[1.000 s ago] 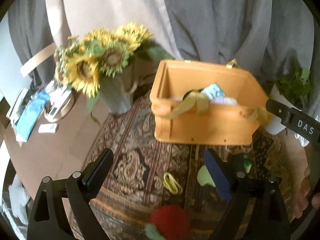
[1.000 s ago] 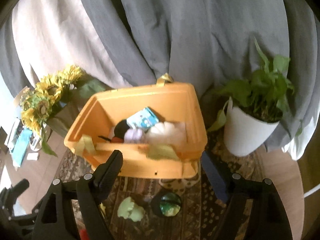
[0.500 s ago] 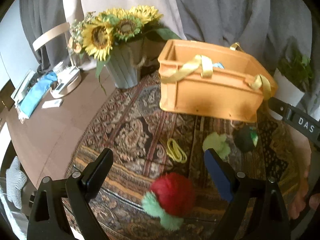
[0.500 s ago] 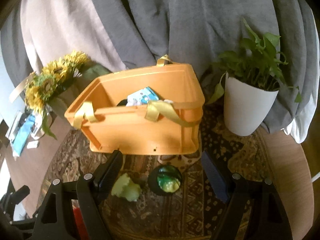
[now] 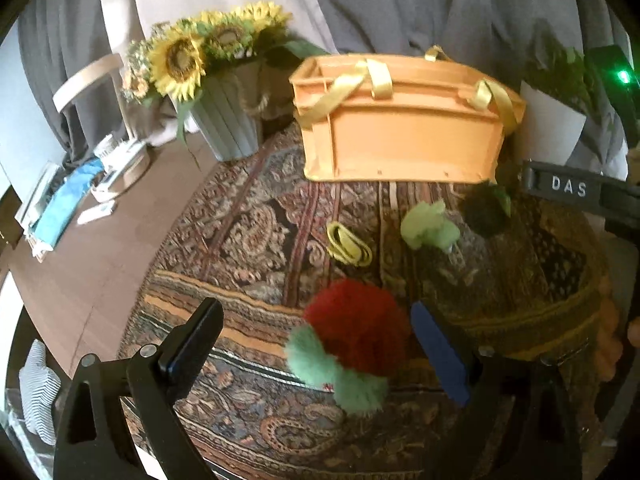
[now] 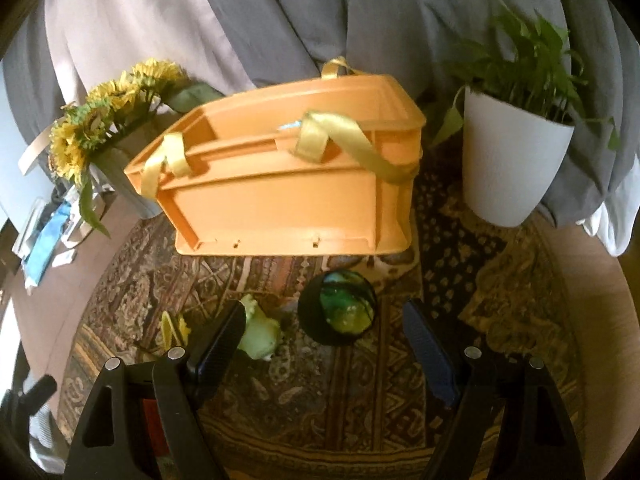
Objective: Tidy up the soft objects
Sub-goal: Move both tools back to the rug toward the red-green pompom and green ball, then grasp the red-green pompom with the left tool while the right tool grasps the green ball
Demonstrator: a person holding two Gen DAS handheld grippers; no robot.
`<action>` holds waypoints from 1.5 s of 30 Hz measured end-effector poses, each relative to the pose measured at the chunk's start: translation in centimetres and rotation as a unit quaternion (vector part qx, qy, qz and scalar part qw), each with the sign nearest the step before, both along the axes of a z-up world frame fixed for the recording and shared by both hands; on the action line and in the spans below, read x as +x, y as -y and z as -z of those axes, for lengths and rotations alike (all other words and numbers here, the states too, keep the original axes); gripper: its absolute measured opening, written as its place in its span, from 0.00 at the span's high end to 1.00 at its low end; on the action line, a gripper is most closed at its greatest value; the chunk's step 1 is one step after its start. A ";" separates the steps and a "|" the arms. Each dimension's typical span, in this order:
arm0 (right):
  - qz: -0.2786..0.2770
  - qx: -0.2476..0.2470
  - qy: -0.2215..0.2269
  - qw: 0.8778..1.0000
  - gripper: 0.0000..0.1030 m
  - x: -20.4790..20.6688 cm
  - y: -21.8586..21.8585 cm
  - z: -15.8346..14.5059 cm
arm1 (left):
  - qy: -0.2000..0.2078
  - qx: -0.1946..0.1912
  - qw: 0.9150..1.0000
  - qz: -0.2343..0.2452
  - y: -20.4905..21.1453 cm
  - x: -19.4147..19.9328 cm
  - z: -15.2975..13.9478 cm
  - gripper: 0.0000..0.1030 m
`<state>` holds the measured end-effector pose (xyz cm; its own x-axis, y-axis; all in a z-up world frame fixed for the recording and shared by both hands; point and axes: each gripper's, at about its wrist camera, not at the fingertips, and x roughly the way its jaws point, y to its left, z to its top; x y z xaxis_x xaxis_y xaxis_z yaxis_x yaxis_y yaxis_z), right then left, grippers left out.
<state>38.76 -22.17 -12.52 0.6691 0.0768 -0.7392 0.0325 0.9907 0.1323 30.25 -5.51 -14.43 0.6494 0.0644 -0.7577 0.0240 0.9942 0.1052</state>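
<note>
An orange plastic basket [image 5: 400,140] with yellow ribbon handles stands on a patterned cloth; it also shows in the right wrist view [image 6: 292,192]. A red fuzzy toy with green fluff [image 5: 356,328] lies between the fingers of my open left gripper [image 5: 320,340]. A pale green soft toy [image 5: 428,226] and a dark ball with green patches [image 5: 484,212] lie beyond it. In the right wrist view my open right gripper [image 6: 324,344] hangs just above the dark ball [image 6: 338,308], with the pale green toy [image 6: 260,334] by its left finger. Both grippers are empty.
A yellow ribbon loop [image 5: 348,242] lies on the cloth. A grey vase of sunflowers [image 5: 224,120] stands left of the basket. A white pot with a green plant [image 6: 512,164] stands right of it. Grey curtains hang behind. Boxes and a blue cloth [image 5: 64,208] lie far left.
Both grippers have come down and closer to the cloth. The red toy now sits between my left fingers and the dark ball between my right fingers. Both stay open.
</note>
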 end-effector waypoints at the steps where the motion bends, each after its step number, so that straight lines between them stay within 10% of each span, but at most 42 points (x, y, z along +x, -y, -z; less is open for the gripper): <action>1: 0.000 -0.001 -0.002 1.000 0.21 0.0 0.0 0.2 | -0.006 -0.003 1.000 0.001 0.0 0.0 0.4 0.06; 15: 0.003 -0.006 -0.038 0.999 0.21 2.1 0.6 3.7 | -0.062 -0.004 0.998 0.011 0.9 1.4 4.7 0.08; 31: -0.010 -0.001 -0.055 0.998 0.28 4.7 0.0 6.2 | -0.085 -0.019 0.996 0.018 0.9 3.9 6.6 0.56; 45: -0.011 0.009 -0.051 0.999 0.38 4.3 0.4 5.5 | -0.066 -0.046 0.997 0.009 0.9 4.2 4.6 0.65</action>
<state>43.05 -22.59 -18.02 0.5885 0.1047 -0.8017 0.0250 0.9888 0.1474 34.44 -6.43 -19.04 0.5434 -0.0199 -0.8392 0.0490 0.9988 0.0080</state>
